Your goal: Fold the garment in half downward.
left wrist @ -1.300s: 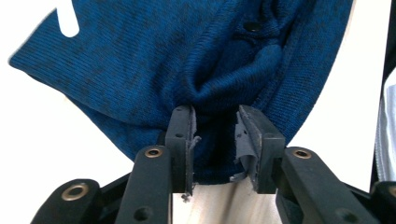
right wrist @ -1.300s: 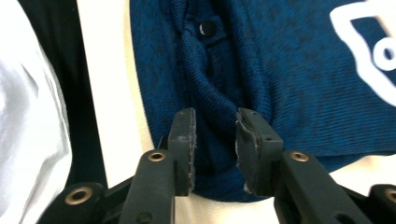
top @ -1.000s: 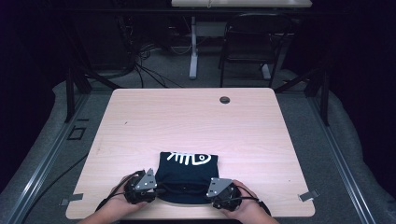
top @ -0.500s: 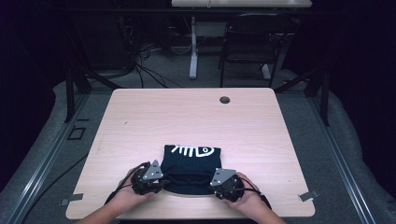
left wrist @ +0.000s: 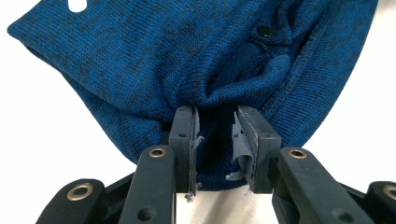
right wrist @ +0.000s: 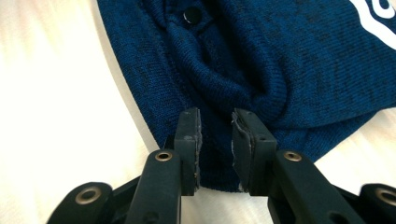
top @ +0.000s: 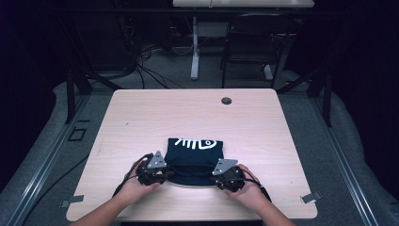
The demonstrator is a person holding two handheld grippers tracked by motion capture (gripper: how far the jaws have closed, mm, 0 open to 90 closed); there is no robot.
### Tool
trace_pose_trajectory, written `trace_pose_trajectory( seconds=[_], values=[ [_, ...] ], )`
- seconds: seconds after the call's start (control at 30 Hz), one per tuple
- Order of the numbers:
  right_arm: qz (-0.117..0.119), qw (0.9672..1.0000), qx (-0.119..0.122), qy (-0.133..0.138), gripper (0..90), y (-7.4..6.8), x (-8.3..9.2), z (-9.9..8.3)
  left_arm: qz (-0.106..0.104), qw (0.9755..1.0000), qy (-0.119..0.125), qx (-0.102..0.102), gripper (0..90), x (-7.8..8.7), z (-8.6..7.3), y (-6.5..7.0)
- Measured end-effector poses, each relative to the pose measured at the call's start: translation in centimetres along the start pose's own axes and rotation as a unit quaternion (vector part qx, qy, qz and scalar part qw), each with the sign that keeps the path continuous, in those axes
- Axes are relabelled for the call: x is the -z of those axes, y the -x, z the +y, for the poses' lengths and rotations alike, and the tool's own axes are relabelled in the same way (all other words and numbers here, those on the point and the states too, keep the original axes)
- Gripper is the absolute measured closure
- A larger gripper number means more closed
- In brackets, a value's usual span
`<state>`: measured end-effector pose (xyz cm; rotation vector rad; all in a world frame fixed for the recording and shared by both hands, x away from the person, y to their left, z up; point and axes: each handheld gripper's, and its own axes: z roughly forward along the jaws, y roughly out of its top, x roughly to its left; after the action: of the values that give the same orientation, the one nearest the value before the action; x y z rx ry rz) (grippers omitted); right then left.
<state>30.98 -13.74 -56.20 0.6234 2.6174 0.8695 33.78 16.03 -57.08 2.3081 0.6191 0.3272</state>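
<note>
High view: my left tongs (top: 162,173) and right tongs (top: 221,178) each pinch the shirt's (top: 195,153) near edge, mostly folded, final tuck remaining.

Dim, soft high view with dark surroundings; both gripper views are sharp, their pale tabletop overexposed.

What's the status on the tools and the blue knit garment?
Left tool and right tool each pinching the near edge. Folded blue knit garment flat on table. Nothing in the way.
</note>
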Motion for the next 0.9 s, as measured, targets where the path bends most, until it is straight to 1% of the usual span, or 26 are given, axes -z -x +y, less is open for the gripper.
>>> trace_pose_trajectory(
  seconds=[0.03,0.1,0.13,0.17,0.2,0.27,0.37,0.4,0.5,0.73,0.83,0.87,0.9],
  values=[
    [-0.003,0.9999,-0.008,0.006,71.4,0.1,-0.1,0.0,0.001,1.0000,0.005,0.005,68.7,-0.1,0.0,-0.1],
    [-0.007,0.9999,-0.010,0.003,71.4,0.5,-0.2,0.1,0.001,0.9999,0.006,0.013,68.6,-0.3,0.1,-0.4],
    [-0.009,0.9998,-0.016,0.010,71.4,0.7,-0.3,0.0,0.001,0.9999,0.006,0.013,68.6,-0.3,0.1,-0.4],
    [-0.009,0.9998,-0.016,0.008,71.4,0.8,-0.3,0.1,0.005,0.9998,0.010,0.018,68.4,-0.4,0.1,-0.6],
    [-0.012,0.9997,-0.019,0.011,71.4,0.9,-0.4,0.1,0.007,0.9997,0.012,0.018,68.2,-0.5,0.1,-0.7],
    [-0.012,0.9997,-0.019,0.008,71.3,1.0,-0.4,0.2,0.007,0.9997,0.013,0.021,67.7,-0.6,0.2,-0.8],
    [-0.015,0.9996,-0.022,0.011,71.1,1.3,-0.6,0.3,0.011,0.9994,0.018,0.029,67.4,-0.8,0.2,-1.0],
    [-0.017,0.9995,-0.026,0.012,70.9,1.5,-0.7,0.4,0.009,0.9992,0.020,0.034,67.1,-0.9,0.2,-1.2],
    [-0.017,0.9994,-0.028,0.014,70.7,1.7,-0.7,0.5,0.013,0.9991,0.020,0.036,66.6,-0.9,0.3,-1.3],
    [-0.020,0.9993,-0.027,0.013,69.3,1.6,-0.7,0.6,0.012,0.9989,0.021,0.039,63.7,-0.7,0.4,-1.2],
    [-0.017,0.9993,-0.028,0.015,68.0,1.6,-0.3,0.7,0.008,0.9988,0.022,0.043,63.0,-0.5,0.4,-1.1],
    [-0.016,0.9993,-0.029,0.018,68.0,1.5,-0.2,0.7,0.002,0.9985,0.027,0.047,62.6,0.0,0.4,-0.9],
    [-0.016,0.9992,-0.032,0.020,67.8,1.4,0.0,0.7,0.002,0.9985,0.027,0.047,62.0,0.0,0.4,-0.9]
  ],
)
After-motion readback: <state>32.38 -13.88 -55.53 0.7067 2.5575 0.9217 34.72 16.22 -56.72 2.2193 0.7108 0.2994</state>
